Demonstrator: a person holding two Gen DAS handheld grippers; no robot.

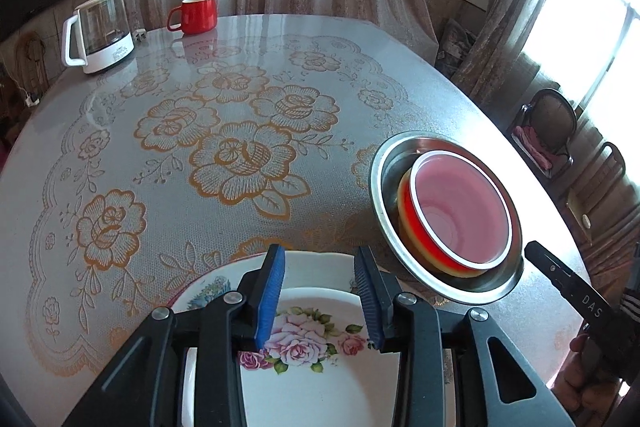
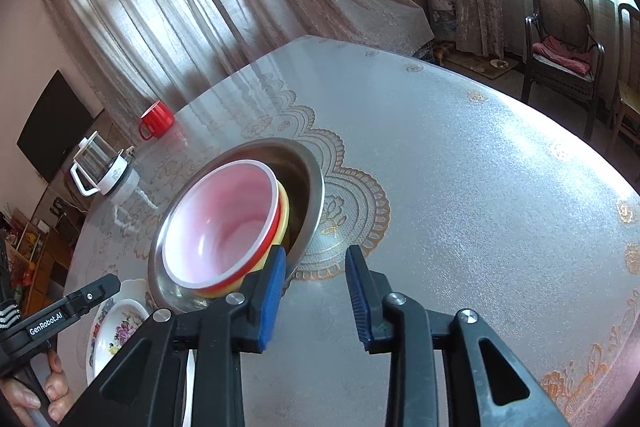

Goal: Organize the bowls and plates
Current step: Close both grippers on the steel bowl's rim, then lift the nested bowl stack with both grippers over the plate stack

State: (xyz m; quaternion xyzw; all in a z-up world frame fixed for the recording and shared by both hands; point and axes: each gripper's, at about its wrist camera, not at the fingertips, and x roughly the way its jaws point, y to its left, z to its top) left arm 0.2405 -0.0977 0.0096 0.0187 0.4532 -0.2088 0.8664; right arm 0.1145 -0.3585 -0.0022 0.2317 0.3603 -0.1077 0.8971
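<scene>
The left tongs (image 1: 320, 291) stand spread above a white ceramic plate with pink painted roses (image 1: 312, 367), nothing between the blue pads and no pad touching the plate. That plate lies stacked on a second white plate with a blue-green motif (image 1: 208, 293), both on the table (image 1: 200, 107).

The right tongs (image 2: 316, 291) are likewise spread and hold nothing; the left pad sits just beside the rim of a round stainless-steel basin (image 2: 308, 179), contact not determinable. Inside the basin a red-rimmed bowl with a pink interior (image 2: 224, 223) is nested in a pale yellow bowl (image 2: 284, 215), the pair tilted against the basin wall.

At the far edge of the table stand a red ceramic mug (image 1: 196, 15) and a glass kettle with a white base and handle (image 1: 100, 31), well apart from the stacks.
</scene>
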